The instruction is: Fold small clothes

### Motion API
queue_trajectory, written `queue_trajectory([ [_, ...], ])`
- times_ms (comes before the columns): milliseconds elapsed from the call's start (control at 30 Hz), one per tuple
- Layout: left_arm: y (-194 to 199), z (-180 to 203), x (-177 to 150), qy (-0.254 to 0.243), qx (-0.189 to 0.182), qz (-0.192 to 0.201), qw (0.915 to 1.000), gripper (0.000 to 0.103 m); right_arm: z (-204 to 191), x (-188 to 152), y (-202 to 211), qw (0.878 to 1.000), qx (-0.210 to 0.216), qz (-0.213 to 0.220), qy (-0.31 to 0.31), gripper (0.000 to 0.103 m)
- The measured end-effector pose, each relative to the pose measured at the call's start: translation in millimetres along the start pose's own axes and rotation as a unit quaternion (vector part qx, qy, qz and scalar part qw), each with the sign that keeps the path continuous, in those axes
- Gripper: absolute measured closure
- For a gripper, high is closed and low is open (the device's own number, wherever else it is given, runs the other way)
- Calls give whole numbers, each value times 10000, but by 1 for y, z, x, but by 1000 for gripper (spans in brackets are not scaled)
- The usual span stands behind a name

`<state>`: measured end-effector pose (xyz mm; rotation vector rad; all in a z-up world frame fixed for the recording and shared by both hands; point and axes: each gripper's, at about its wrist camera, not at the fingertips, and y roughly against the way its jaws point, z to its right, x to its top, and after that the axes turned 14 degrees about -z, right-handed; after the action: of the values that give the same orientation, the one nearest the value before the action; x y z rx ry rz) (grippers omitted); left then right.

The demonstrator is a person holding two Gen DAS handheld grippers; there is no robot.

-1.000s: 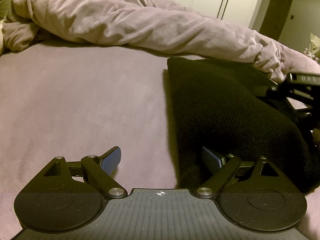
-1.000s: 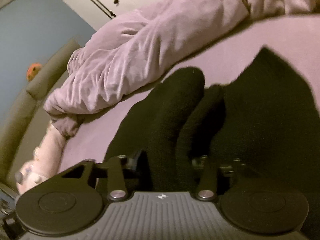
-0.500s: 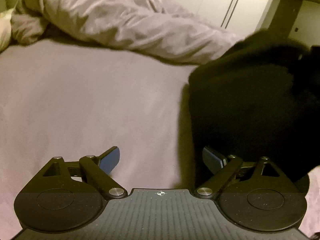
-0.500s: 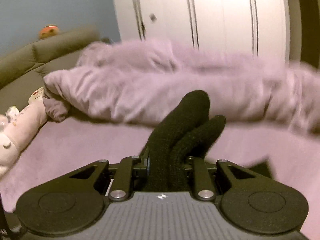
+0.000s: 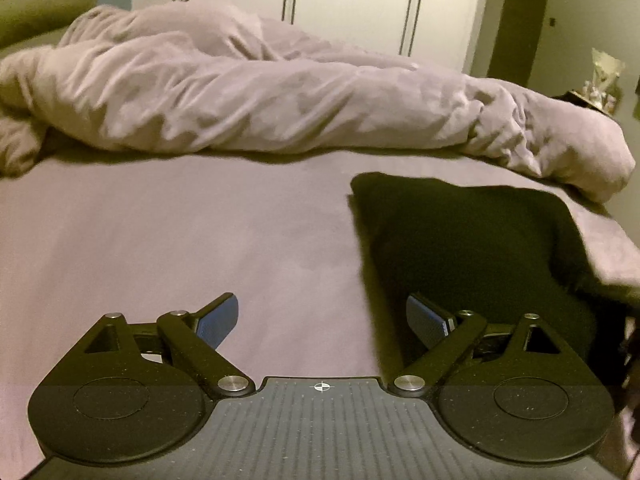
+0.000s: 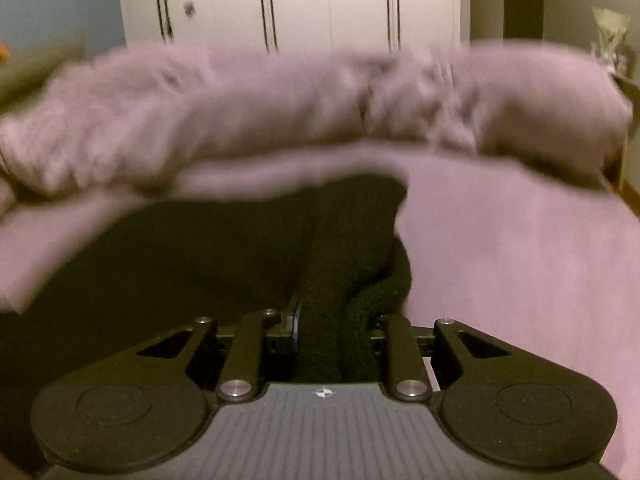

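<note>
Right gripper [image 6: 334, 328] jaws narrow, opening slightly, pads pressing bunched black knit garment [image 6: 340, 280]; left gripper [image 5: 322, 320] wide open, empty, above mauve sheet [image 5: 160, 240].

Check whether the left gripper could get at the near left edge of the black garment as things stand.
Probably yes. The left gripper is open and empty, and the black garment lies flat on the sheet with its left edge just ahead of the right-hand finger. Nothing lies between them.

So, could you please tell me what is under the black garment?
The black garment lies on the purple bedsheet; whatever else is beneath it is covered.
</note>
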<state>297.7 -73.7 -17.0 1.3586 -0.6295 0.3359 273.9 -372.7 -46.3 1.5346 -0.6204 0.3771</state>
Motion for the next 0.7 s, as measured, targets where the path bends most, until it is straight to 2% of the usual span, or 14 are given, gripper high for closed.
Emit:
queue_trajectory([
  [67,-4,9,1,-58,-14,67,10000,7,9,-10,-8,9997,78,196,-133,77],
  [100,-11,13,5,-102,-16,25,9999,7,17,-8,-4,9987,277,268,-339,75],
  [200,-23,17,5,60,16,-156,9999,7,31,3,6,9956,595,174,-708,72],
  [267,-24,20,-1,-129,247,-112,9995,7,28,9,19,9962,549,217,-640,68],
  [367,-21,25,-9,-686,808,-58,9944,7,21,10,50,9945,457,540,-766,64],
  [400,-16,23,-9,-694,839,-13,9941,7,18,6,65,9933,432,776,-741,61],
  [467,-5,20,-4,-561,577,3,9968,7,6,1,84,9911,332,1167,-552,57],
  [500,1,19,-1,-467,467,51,9978,7,0,-3,93,9893,325,1337,-487,57],
  [567,11,26,6,-424,370,242,9981,7,-14,-9,102,9866,723,1439,-243,57],
  [600,15,32,9,-468,350,366,9976,7,-25,-9,98,9876,856,1312,-50,60],
  [633,17,40,11,-558,349,440,9969,7,-33,-9,92,9886,921,1191,95,72],
  [700,10,55,13,-774,323,404,9957,7,-48,-2,71,9917,863,882,376,79],
])
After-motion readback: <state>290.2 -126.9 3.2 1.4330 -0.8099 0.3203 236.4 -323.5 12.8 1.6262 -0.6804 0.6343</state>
